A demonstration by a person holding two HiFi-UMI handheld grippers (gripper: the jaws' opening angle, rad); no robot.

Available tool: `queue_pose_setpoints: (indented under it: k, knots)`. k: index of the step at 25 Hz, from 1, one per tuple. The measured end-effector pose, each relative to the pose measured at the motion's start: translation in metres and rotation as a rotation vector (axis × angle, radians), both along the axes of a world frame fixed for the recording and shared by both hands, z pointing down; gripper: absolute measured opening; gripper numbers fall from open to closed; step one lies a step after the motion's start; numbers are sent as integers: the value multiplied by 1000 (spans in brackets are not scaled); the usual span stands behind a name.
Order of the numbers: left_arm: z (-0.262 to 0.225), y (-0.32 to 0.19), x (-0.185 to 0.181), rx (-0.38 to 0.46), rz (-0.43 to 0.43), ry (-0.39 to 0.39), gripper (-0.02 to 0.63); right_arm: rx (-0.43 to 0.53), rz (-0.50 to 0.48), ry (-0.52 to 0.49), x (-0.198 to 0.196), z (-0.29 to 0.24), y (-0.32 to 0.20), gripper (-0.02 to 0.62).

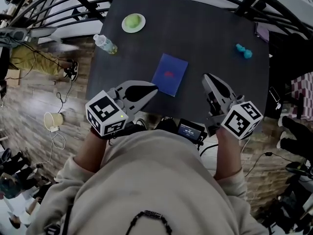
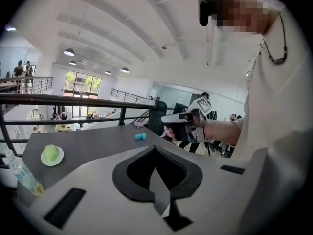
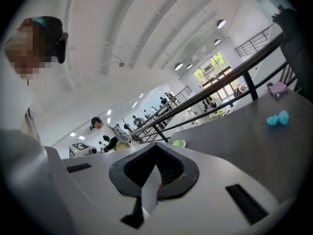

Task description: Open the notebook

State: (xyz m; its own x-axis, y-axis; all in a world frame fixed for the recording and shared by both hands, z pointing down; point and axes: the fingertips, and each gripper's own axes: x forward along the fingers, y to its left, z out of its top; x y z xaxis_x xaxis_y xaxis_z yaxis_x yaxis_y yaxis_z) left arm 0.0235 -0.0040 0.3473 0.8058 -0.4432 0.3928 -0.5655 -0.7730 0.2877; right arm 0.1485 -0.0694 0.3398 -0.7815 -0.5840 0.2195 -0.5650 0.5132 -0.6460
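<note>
Both your grippers are pinched closed and empty: the left gripper (image 1: pixel 152 89) has its jaws together with nothing between them, and so does the right gripper (image 1: pixel 207 77). The blue notebook (image 1: pixel 169 74) lies closed and flat on the dark table (image 1: pixel 210 23), between the two grippers, just ahead of the left tips and off to the left of the right tips. Far ahead of the left gripper is a green fruit (image 1: pixel 132 21) on a white plate (image 1: pixel 141 27), with a water bottle (image 1: pixel 105 44) on its side to the left. A teal toy (image 1: pixel 243 51) lies ahead-right of the right gripper.
</note>
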Motion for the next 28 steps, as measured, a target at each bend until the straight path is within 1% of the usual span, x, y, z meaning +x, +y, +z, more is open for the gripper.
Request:
queue_pose_setpoints:
  k: [3,6,9,13,17,21,24,28]
  knots:
    - [17,-12,4,-35,9,-34,2,-17,69,-59,21,7,-16,14]
    - [25,-31,6,-41,18,-48,2,-19,101,-75,33,17,-27,14]
    - [27,-38,8,-47,28,-57,2,-18,116,-65,44,17,-25,14]
    - [36,-52,4,-55,55,-83,2,-27,174,-60,56,16,-20,14]
    - [50,-68,1,-66,101,-83,2,-47,239,-28,59,20,-18,14]
    - [53,-72,16,-68,146,-70,2,-59,289,6,71,17,-11,14]
    - [57,-74,14,-66,178,-65,2,-67,302,28,65,15,-14,15]
    - [78,-80,0,-93,185,-100,2,-83,293,57,47,19,-24,15]
